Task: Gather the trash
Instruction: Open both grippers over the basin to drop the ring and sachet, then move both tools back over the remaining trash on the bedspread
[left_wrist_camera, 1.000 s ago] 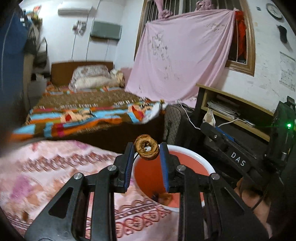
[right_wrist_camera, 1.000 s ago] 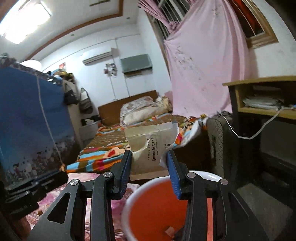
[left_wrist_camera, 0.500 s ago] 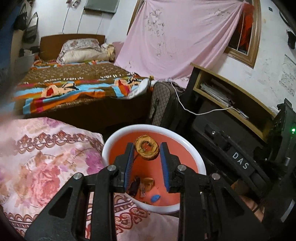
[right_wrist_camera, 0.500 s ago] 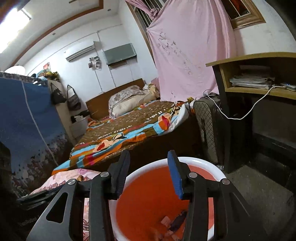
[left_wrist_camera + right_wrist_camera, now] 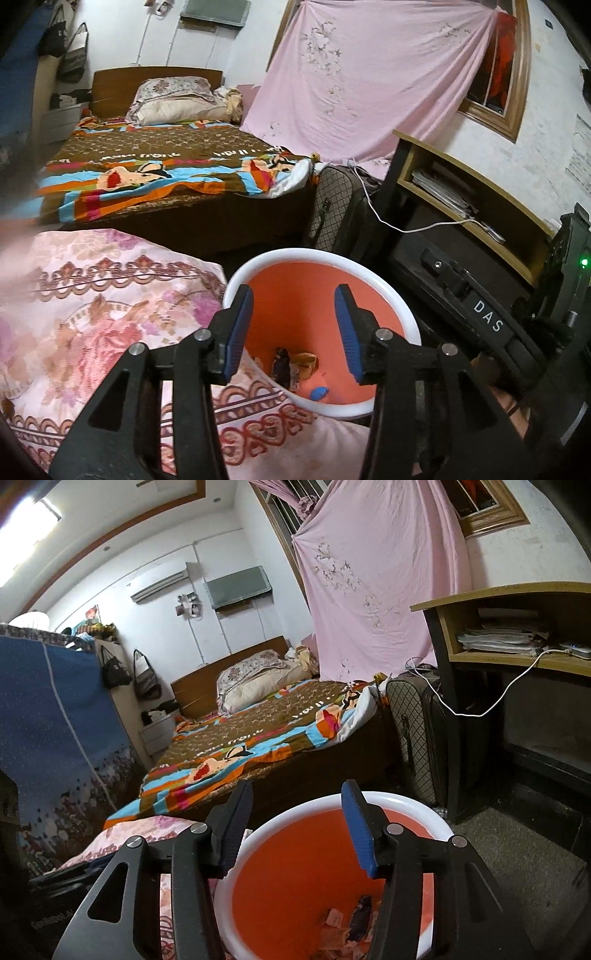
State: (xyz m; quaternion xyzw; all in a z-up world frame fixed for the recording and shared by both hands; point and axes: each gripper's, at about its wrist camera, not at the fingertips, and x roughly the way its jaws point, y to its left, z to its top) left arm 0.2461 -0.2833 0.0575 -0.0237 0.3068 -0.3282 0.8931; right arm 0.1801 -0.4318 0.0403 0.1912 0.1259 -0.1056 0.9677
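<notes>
An orange bin with a white rim (image 5: pixel 306 258) (image 5: pixel 391 799) stands by the pink floral bedding. My left gripper (image 5: pixel 293 317) hovers over its mouth, jaws opening, nothing between them. My right gripper (image 5: pixel 297 819) hangs over the same bin from the other side, jaws also opening and empty. Trash lies at the bin's bottom: a dark wrapper (image 5: pixel 281 363), a yellowish scrap (image 5: pixel 304 360), a small blue piece (image 5: pixel 318 393), and paper bits (image 5: pixel 334 919). In the left wrist view the right gripper's black body marked DAS (image 5: pixel 480 314) shows at the right.
Pink floral bedding (image 5: pixel 92 302) lies left of the bin. A bed with a colourful blanket (image 5: pixel 166 173) stands behind, a patterned suitcase (image 5: pixel 340 210) beside it, and a wooden desk (image 5: pixel 472 199) with papers and a white cable at right. Grey floor (image 5: pixel 517 860) lies right of the bin.
The left gripper let go of the brown ring and the right gripper let go of the paper packet; both fell out of the jaws. Both cameras tipped down toward the bin.
</notes>
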